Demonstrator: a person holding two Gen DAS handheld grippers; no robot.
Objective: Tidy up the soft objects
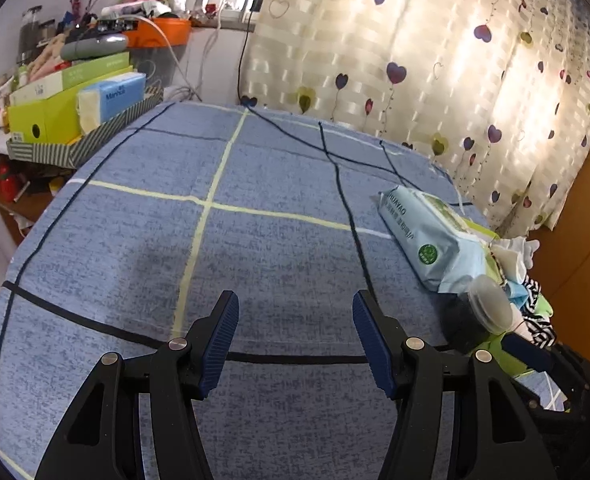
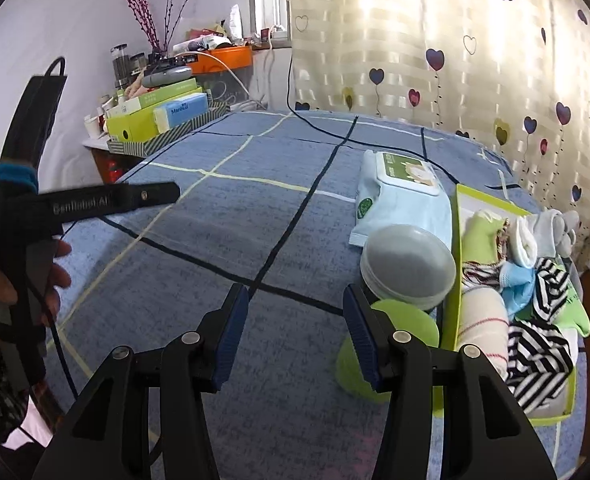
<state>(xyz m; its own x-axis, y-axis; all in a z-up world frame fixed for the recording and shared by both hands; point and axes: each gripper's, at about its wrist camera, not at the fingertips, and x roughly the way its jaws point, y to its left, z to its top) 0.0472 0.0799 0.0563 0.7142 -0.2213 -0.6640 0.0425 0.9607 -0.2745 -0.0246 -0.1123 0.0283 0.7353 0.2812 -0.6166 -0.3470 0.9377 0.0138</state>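
The heap of striped and pastel cloth socks (image 2: pixel 535 288) fills the lime-green cardboard box (image 2: pixel 461 216) at the blue checked bed's (image 2: pixel 215 240) right edge, right of my right gripper (image 2: pixel 295 332), the nearer one; both it and my left gripper (image 1: pixel 295 336) gape wide, empty.

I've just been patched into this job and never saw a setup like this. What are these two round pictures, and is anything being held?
No robot here: a person holds a two-finger tool in each hand, each with a fisheye camera looking along its fingers. The left view shows the left tool, open and empty over the blue checked bedspread. The right view shows the right tool, also open and empty. Ahead of it lie a wipes pack, a grey-lidded jar and a green box of socks.
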